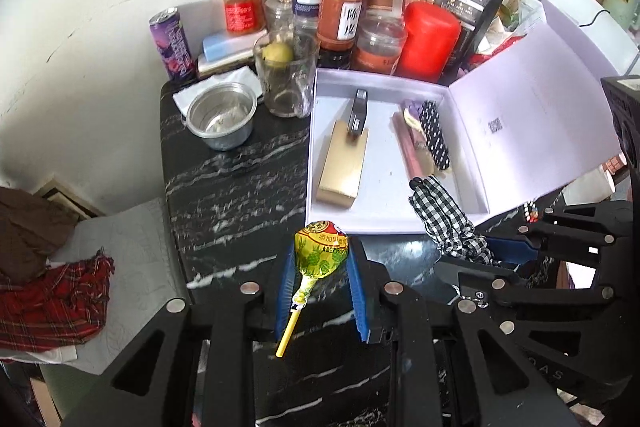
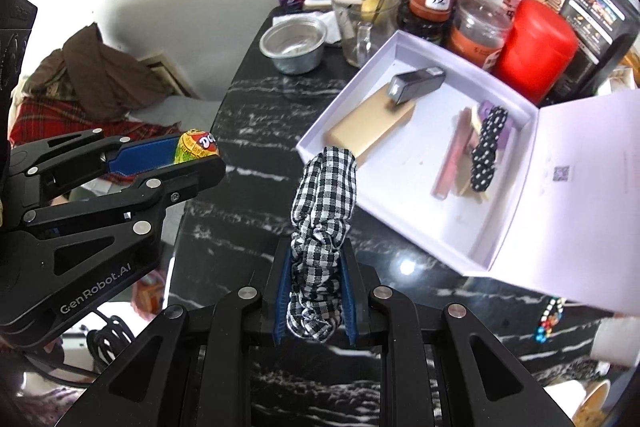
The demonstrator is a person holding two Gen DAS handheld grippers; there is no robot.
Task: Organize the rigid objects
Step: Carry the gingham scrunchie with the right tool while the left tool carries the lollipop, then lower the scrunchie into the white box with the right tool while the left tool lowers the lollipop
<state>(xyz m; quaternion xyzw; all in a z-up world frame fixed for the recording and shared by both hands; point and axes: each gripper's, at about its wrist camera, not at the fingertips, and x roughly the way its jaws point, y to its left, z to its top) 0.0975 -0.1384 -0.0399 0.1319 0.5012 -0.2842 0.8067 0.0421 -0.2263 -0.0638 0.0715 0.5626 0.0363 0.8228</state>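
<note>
Lollipop [image 1: 321,254] clamped between left gripper [image 1: 321,283] pads, stick trailing back toward wrist. Checked scrunchie [image 2: 320,227] pinched in right gripper [image 2: 316,291], bunched fabric sticking out past fingertips. White box [image 1: 400,227] lies open just ahead of both claws, holding tan box [image 1: 343,167] and dotted scrunchie [image 1: 434,133].

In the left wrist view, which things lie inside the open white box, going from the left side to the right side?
Inside the white box: gold box with the small black device lying on its far end → pink stick → black dotted hair tie.
</note>
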